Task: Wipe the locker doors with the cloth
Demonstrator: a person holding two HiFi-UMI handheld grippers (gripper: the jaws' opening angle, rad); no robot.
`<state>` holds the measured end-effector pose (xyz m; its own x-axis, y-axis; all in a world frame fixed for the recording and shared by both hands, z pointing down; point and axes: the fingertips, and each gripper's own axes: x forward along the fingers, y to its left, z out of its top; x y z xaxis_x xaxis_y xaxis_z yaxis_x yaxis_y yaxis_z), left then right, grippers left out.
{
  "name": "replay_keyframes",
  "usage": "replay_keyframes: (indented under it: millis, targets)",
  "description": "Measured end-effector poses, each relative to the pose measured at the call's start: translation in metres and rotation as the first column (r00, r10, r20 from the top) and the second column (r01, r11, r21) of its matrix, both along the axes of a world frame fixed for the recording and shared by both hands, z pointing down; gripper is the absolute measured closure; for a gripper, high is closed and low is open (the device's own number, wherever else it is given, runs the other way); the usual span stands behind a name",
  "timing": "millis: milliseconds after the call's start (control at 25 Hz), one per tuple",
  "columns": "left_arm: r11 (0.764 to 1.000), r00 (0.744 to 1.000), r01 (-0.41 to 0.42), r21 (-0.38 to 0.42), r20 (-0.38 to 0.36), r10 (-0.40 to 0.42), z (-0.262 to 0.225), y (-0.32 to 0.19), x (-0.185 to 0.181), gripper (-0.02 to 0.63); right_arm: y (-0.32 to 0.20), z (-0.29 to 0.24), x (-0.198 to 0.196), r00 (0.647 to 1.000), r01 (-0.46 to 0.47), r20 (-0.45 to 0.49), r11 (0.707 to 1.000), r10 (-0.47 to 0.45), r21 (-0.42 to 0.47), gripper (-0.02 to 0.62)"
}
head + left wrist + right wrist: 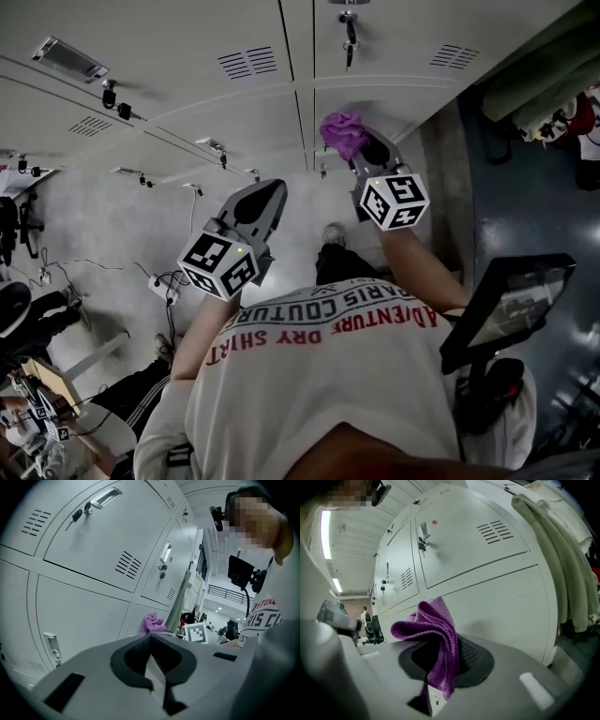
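Observation:
A purple cloth (pixel 343 132) is bunched in my right gripper (pixel 367 150), which is shut on it close to the pale grey locker doors (pixel 281 103). The right gripper view has the cloth (pixel 436 639) folded between the jaws, just short of a lower locker door (pixel 497 606). My left gripper (pixel 261 202) hangs lower and to the left, shut with nothing in it. In the left gripper view its jaws meet (pixel 151 649); the cloth (pixel 151 622) shows beyond them against the lockers (pixel 89 573).
Locker handles with keys (pixel 349 28) stick out from the doors. Coats (pixel 562 564) hang to the right of the lockers. A black screen on an arm (pixel 511 300) stands at my right. Cables and a power strip (pixel 164 281) lie on the floor at left.

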<state>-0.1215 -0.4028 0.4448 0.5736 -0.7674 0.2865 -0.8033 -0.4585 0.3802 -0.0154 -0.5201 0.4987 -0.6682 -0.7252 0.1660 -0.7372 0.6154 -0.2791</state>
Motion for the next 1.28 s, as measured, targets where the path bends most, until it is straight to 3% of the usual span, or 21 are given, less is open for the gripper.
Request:
replay_keyframes:
  millis: [160,320,760,1040,1280]
  targets:
    - [1.0,0.999,0.031,0.004,0.007,-0.031,-0.002,0.006,-0.011,0.604,0.0,0.036,-0.032,0.998,0.044,-0.05,0.998,-0.047,-0.053,0.528]
    - [0.998,0.998,0.061,-0.012,0.012,-0.061,0.003,0.011,-0.021,0.604,-0.015,0.06,-0.047,0.998,0.022,-0.064,0.994,-0.029,-0.107,0.528]
    - [0.998,0.998,0.069,-0.013,0.01,-0.068,0.005,0.011,-0.021,0.604,-0.034,0.069,-0.051,0.994,-0.007,-0.105,0.994,-0.005,-0.112,0.528]
    - [0.999,0.999,0.039,-0.026,0.01,-0.039,0.011,0.007,-0.01,0.604,-0.04,0.067,-0.032,0.995,-0.015,-0.102,0.994,0.004,-0.104,0.528]
    - [0.999,1.0,-0.017,-0.045,-0.002,0.017,0.02,-0.001,0.012,0.604,-0.051,0.068,0.015,0.99,-0.079,-0.12,0.992,0.068,-0.095,0.528]
